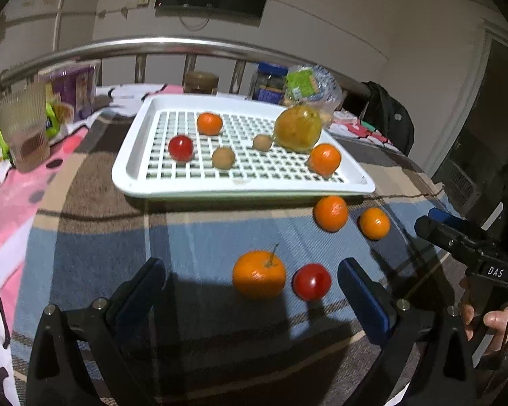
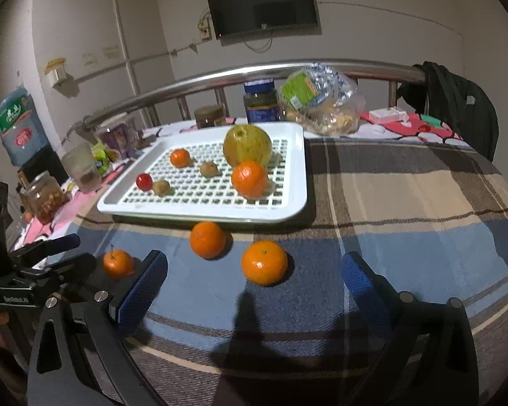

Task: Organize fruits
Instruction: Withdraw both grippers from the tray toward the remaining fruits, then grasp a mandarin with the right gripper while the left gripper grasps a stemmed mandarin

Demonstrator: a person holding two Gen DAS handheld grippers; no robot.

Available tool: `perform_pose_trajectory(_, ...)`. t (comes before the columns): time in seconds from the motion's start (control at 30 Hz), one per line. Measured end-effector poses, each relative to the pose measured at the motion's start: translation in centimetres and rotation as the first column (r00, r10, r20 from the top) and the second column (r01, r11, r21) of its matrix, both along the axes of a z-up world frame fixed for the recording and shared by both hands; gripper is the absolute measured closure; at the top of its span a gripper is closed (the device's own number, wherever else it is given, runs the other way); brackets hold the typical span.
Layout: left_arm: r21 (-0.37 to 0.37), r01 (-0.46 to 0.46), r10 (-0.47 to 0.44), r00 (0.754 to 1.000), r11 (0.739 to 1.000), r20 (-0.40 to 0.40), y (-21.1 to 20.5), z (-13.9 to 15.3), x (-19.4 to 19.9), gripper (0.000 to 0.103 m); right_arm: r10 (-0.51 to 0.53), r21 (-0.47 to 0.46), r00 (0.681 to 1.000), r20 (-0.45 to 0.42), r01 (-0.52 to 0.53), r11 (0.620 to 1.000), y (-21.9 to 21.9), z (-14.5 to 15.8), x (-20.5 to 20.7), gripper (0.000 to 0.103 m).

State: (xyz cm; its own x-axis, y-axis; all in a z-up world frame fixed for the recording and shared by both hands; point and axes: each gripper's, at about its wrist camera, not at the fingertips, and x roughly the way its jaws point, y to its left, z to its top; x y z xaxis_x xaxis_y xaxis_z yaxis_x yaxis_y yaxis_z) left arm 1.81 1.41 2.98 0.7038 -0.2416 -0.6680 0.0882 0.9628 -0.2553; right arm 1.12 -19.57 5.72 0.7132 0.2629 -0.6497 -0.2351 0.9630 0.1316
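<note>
A white slotted tray (image 1: 128, 165) (image 2: 298, 182) holds a big yellow-green fruit (image 1: 298, 129) (image 2: 248, 145), two oranges (image 1: 209, 123) (image 1: 324, 159), a red tomato (image 1: 181, 148) (image 2: 144, 181) and two brown kiwis (image 1: 223, 157) (image 1: 262, 142). On the plaid cloth in front lie three oranges (image 1: 259, 274) (image 1: 331, 213) (image 1: 374, 223) and a red tomato (image 1: 311, 281). My left gripper (image 1: 252, 291) is open and empty, just short of the stemmed orange and tomato. My right gripper (image 2: 254, 280) is open and empty, near an orange (image 2: 264, 263); another lies beyond it (image 2: 207, 239).
A metal bed rail (image 1: 172, 45) runs behind the tray. Jars (image 2: 260, 101), a snack bag (image 2: 321, 101), a glass (image 1: 23, 125) and boxes stand along the back and left. A black bag (image 2: 457, 101) hangs at the right. The right gripper body shows in the left wrist view (image 1: 470, 247).
</note>
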Motion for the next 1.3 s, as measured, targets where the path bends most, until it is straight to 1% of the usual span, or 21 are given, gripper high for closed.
perform_pose_trajectory(0.1,0.002,0.013,-0.013,0.999,1.0,-0.029,-0.1,-0.6,0.2,0.009,0.007,-0.011,0.999,-0.039,-0.007,1.0,0.0,-1.0,0.4,0.0)
perform_pose_trajectory(0.17,0.005,0.029,-0.029,0.999,1.0,-0.04,-0.3,-0.8,0.3,0.013,0.012,-0.014,0.998,-0.059,-0.013,1.0,0.1,-1.6,0.7,0.002)
perform_pose_trajectory(0.23,0.0,0.041,-0.041,0.998,0.999,-0.054,-0.6,-1.1,0.5,0.021,0.011,-0.02,0.996,-0.089,-0.012,1.0,0.2,-2.3,1.3,0.009)
perform_pose_trajectory(0.27,-0.005,0.045,-0.045,0.997,0.999,-0.062,-0.6,-1.2,0.7,0.023,0.009,-0.022,0.994,-0.105,-0.012,1.0,0.2,-2.6,1.6,0.011)
perform_pose_trajectory(0.33,-0.014,0.048,-0.049,0.996,0.999,-0.076,-0.7,-1.4,1.0,0.03,0.01,-0.029,0.992,-0.127,-0.014,0.999,0.4,-3.0,2.2,0.021)
perform_pose_trajectory(0.4,-0.02,0.048,-0.049,0.996,0.999,-0.08,-0.7,-1.4,1.2,0.032,0.018,-0.04,0.99,-0.14,-0.024,0.999,0.9,-3.1,2.7,0.024)
perform_pose_trajectory(0.47,-0.023,0.05,-0.052,0.995,0.998,-0.087,-0.8,-1.5,1.6,0.039,0.022,-0.054,0.99,-0.142,-0.03,0.998,1.4,-3.2,3.0,0.026)
perform_pose_trajectory(0.5,-0.028,0.056,-0.058,0.994,0.998,-0.093,-0.9,-1.6,1.8,0.046,0.024,-0.062,0.989,-0.144,-0.034,0.998,1.7,-3.3,3.2,0.03)
perform_pose_trajectory(0.53,-0.039,0.06,-0.064,0.993,0.997,-0.102,-0.9,-1.8,2.0,0.052,0.027,-0.066,0.989,-0.147,-0.037,0.997,1.9,-3.3,3.4,0.037)
perform_pose_trajectory(0.63,-0.058,0.054,-0.06,0.991,0.997,-0.117,-0.8,-2.1,2.3,0.061,0.02,-0.064,0.987,-0.159,-0.03,0.997,2.1,-3.7,3.9,0.045)
perform_pose_trajectory(0.7,-0.067,0.058,-0.066,0.991,0.996,-0.12,-0.7,-2.4,2.4,0.061,0.005,-0.061,0.985,-0.171,-0.015,0.998,1.9,-4.0,4.2,0.049)
perform_pose_trajectory(0.77,-0.06,0.058,-0.065,0.991,0.997,-0.115,-0.8,-2.3,2.3,0.061,0.0,-0.059,0.983,-0.182,-0.011,0.998,1.8,-4.3,4.3,0.053)
perform_pose_trajectory(0.83,-0.055,0.056,-0.062,0.991,0.997,-0.115,-0.9,-2.3,2.3,0.061,-0.01,-0.067,0.983,-0.184,-0.003,0.998,1.7,-4.5,4.4,0.063)
perform_pose_trajectory(0.97,-0.052,0.059,-0.065,0.992,0.997,-0.108,-0.9,-2.0,2.1,0.062,-0.012,-0.055,0.983,-0.183,0.002,0.998,1.4,-4.5,4.4,0.063)
perform_pose_trajectory(1.07,-0.053,0.058,-0.062,0.994,0.997,-0.085,-0.7,-1.3,1.6,0.062,-0.016,-0.039,0.983,-0.182,0.009,0.999,1.1,-4.3,4.1,0.064)
perform_pose_trajectory(1.3,-0.055,0.053,-0.054,0.998,0.997,-0.025,-0.2,0.7,0.7,0.062,0.001,0.058,0.986,-0.168,0.009,0.998,0.1,-2.8,2.7,0.064)
